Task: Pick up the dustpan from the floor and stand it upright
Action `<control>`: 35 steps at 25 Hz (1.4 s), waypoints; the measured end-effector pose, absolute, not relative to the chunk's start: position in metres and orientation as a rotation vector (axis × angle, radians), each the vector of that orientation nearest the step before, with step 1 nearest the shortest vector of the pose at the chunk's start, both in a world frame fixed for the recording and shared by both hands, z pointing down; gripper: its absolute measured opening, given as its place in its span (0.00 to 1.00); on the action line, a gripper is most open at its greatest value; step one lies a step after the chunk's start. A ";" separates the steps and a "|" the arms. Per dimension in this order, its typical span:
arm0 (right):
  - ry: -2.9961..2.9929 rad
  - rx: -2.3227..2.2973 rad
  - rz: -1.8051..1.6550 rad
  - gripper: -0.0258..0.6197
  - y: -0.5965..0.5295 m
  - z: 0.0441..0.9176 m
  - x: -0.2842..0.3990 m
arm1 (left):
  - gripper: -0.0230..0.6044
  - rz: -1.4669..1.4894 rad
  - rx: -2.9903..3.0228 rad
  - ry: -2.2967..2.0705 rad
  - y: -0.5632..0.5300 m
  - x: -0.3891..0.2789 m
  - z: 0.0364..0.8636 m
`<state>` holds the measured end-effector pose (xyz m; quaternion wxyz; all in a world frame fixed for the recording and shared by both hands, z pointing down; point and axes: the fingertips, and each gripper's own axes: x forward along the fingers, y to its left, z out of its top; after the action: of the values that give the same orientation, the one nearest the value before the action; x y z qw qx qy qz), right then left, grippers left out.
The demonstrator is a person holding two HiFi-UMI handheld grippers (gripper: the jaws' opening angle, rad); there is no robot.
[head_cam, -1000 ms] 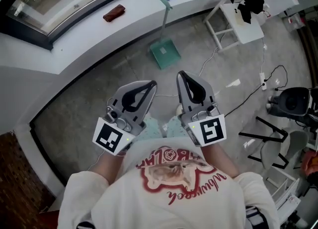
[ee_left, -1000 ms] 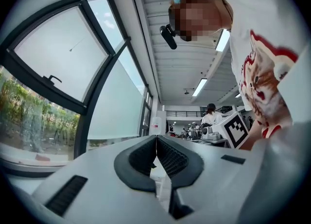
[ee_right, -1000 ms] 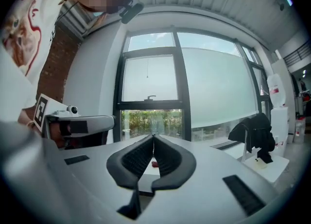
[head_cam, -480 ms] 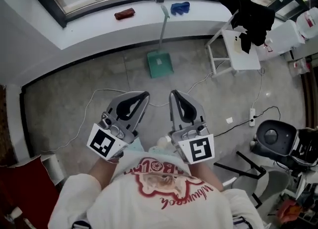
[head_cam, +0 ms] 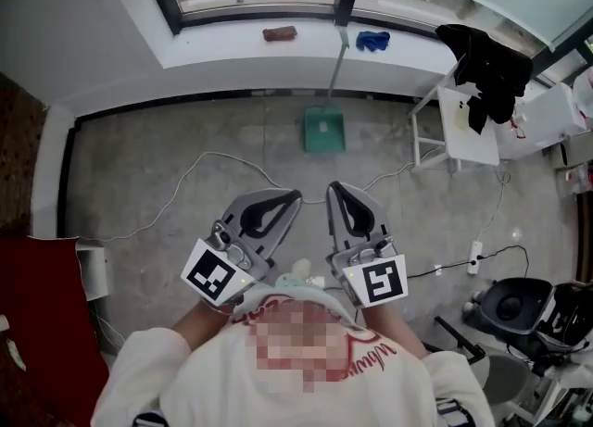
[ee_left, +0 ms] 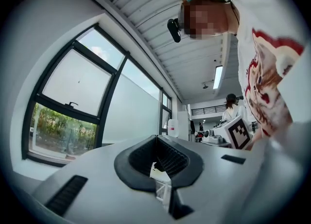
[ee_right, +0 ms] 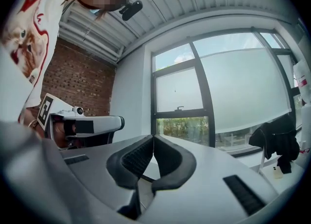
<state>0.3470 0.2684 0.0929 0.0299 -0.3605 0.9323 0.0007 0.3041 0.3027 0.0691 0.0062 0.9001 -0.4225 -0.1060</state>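
The green dustpan rests on the concrete floor by the window wall, and its long handle leans up against the white sill. Both grippers are held close to the person's body, well short of the dustpan. My left gripper has its jaws together with nothing between them. The right gripper beside it is likewise shut and empty. In the left gripper view the left gripper points at the windows and ceiling. In the right gripper view the right gripper faces a window, with no dustpan in sight.
A white chair draped with a black garment stands right of the dustpan. A brown block and a blue cloth lie on the sill. Cables cross the floor, with a power strip and an office chair at right.
The head view has swung round, so the dustpan and window wall now sit square ahead and higher in frame. Both grippers stay shut, side by side near the body.
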 end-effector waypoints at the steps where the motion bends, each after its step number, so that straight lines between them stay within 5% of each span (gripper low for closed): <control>1: 2.876 -1.099 0.000 0.08 0.276 0.090 0.343 | 0.07 -0.337 2.821 -1.324 0.309 0.303 0.065; 19: 2.843 -1.194 0.004 0.08 0.404 0.081 0.273 | 0.07 -0.258 2.870 -1.223 0.425 0.235 0.070; 35: 2.883 -1.117 0.042 0.08 0.397 0.065 0.291 | 0.07 -0.282 2.882 -1.303 0.427 0.260 0.051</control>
<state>0.2907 0.3966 0.0650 0.0248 -0.3611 0.9321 0.0137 0.2603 0.4269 0.0510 -0.0166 0.9075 -0.4102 -0.0888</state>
